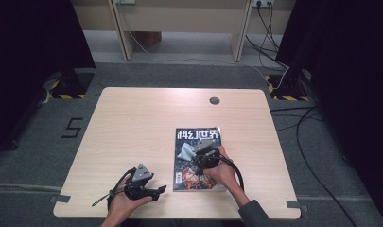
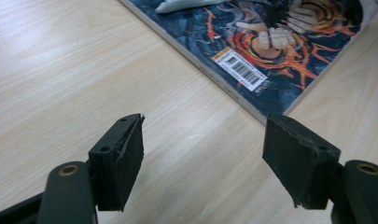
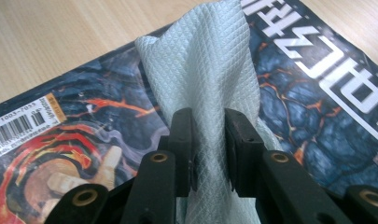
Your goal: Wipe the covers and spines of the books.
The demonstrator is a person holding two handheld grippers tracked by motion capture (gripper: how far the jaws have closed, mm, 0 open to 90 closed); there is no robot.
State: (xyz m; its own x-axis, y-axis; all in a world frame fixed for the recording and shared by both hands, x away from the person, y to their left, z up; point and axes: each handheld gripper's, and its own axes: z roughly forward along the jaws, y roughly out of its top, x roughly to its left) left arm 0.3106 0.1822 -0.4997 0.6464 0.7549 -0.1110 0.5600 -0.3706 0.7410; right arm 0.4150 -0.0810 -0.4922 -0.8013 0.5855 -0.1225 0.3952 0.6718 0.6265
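A light wooden surface (image 1: 132, 123) carries a glossy magazine with a dark blue and orange illustrated cover (image 1: 198, 161), lying flat at the near right, its white title characters at the far end and a white barcode label near its near left corner. The right hand-held gripper (image 1: 195, 152) rests over the middle of the magazine; in the right gripper view its black jaws stand narrow and pinch a pale, white-green quilted cloth (image 3: 210, 84), whose free end rises in a fold beyond the pads and touches the cover. The left hand-held gripper (image 1: 153, 188) lies low over bare wood at the near left, just beside the magazine's left edge; in the left gripper view its jaws stand wide with nothing between them, the magazine's near corner lying beyond the right pad. A small round grey grommet (image 1: 214, 100) sits in the surface at the far right, well apart from both hands. Black cables (image 1: 302, 127) trail over the grey floor to the right.
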